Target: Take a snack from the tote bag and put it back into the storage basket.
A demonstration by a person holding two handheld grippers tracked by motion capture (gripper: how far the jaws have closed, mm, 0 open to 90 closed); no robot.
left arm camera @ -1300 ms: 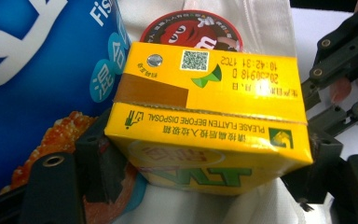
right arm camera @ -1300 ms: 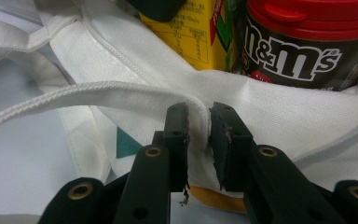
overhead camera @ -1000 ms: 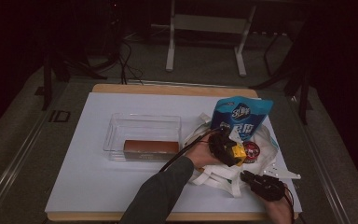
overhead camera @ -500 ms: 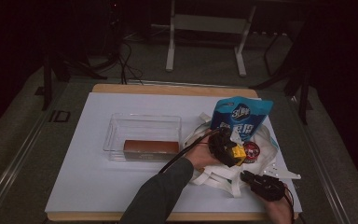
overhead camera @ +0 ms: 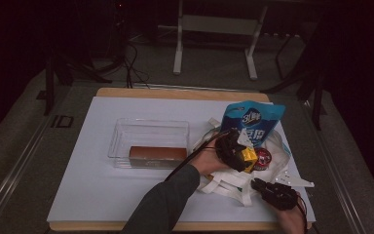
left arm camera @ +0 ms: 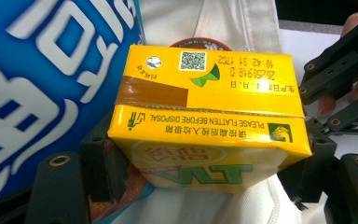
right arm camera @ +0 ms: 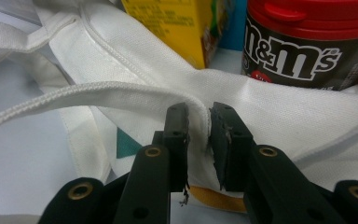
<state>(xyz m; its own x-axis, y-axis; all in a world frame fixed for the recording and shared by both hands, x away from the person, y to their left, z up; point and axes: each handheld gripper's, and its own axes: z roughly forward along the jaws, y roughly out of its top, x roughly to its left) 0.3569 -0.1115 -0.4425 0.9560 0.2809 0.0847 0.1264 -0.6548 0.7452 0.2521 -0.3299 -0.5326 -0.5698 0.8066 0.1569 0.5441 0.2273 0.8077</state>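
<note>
L gripper (overhead camera: 241, 156) jaws clamped on yellow drink carton (left arm camera: 205, 116), over the white tote bag (overhead camera: 233, 183) by the M&M's tub (right arm camera: 307, 42) & blue pouch (overhead camera: 253, 119); R gripper (right arm camera: 198, 123) pinching bag rim, prob holding it open; carton mid-transfer, not settled

The yellow cardboard drink carton (overhead camera: 248, 158) is sitting on the white cloth tote bag (overhead camera: 233, 181). The tall blue snack pouch (overhead camera: 253, 121) is standing behind it. The clear plastic tray (overhead camera: 148, 134) is lying to their left.

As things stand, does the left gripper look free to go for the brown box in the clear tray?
Probably not yet: the left gripper is shut on the yellow carton over the white bag. The brown box lies uncovered in the open tray, so the way itself looks free.
</note>
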